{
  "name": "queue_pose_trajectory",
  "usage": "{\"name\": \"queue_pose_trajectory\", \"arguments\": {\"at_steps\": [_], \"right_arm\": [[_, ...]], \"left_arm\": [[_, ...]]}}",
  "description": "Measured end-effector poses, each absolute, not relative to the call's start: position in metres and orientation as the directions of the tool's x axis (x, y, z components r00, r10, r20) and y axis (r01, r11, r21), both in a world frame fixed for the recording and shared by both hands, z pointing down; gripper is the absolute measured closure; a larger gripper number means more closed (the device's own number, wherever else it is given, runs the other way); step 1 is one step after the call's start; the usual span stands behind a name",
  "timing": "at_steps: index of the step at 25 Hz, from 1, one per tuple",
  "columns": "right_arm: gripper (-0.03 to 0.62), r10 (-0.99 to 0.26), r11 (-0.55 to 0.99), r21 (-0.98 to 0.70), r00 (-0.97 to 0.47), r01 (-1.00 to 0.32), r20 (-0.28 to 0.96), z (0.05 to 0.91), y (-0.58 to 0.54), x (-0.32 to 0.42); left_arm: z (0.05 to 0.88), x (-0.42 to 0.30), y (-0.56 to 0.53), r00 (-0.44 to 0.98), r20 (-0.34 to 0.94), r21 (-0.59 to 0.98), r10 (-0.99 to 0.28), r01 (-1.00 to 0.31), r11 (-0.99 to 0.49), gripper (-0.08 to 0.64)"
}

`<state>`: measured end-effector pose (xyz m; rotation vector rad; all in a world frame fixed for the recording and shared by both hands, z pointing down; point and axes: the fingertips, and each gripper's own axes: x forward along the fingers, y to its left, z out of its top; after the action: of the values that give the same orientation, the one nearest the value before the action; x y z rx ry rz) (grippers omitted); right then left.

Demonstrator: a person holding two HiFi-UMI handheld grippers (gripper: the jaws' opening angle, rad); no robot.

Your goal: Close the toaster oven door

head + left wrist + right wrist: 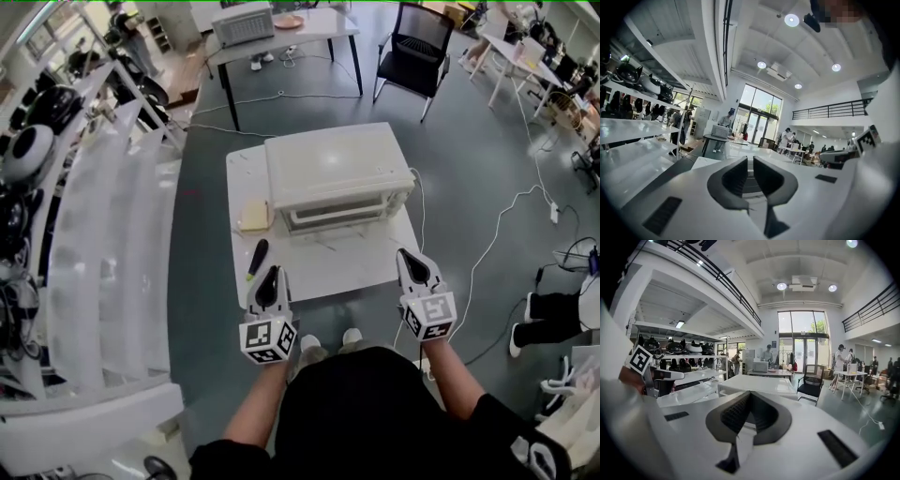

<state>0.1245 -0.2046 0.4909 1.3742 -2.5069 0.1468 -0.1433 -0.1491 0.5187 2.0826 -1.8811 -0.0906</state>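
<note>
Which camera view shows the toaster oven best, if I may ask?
The head view: the toaster oven shows whole from above, front included. The right gripper view sees it low and edge-on, mostly its top; the left gripper view barely shows it.

White table (319, 267) on grey floor; tan block (254, 216) and black-handled tool (257, 259) lie on its left part, apart; black chair (412, 56) beyond; far table (323, 33) carries white boxy appliance (244, 23), orange dish (289, 21); white shelving (103, 244) left.
</note>
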Motion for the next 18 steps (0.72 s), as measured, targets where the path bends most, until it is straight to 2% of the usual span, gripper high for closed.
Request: {"name": "queue_pose_trajectory", "arguments": {"at_steps": [9,18], "right_arm": [[0.571,-0.807,0.542,0.023,-0.513,-0.84,0.292,0.494,-0.202,0.134],[0.571,-0.809,0.537,0.035,-0.503,-0.843,0.306,0.495,-0.193,0.147]], "left_arm": [[0.499,-0.14,-0.108,0.145,0.142,0.123,-0.979,-0.984,-0.128,0.537],[0.508,-0.153,-0.104,0.101,0.167,0.222,-0.981,-0.973,-0.063,0.537]]}}
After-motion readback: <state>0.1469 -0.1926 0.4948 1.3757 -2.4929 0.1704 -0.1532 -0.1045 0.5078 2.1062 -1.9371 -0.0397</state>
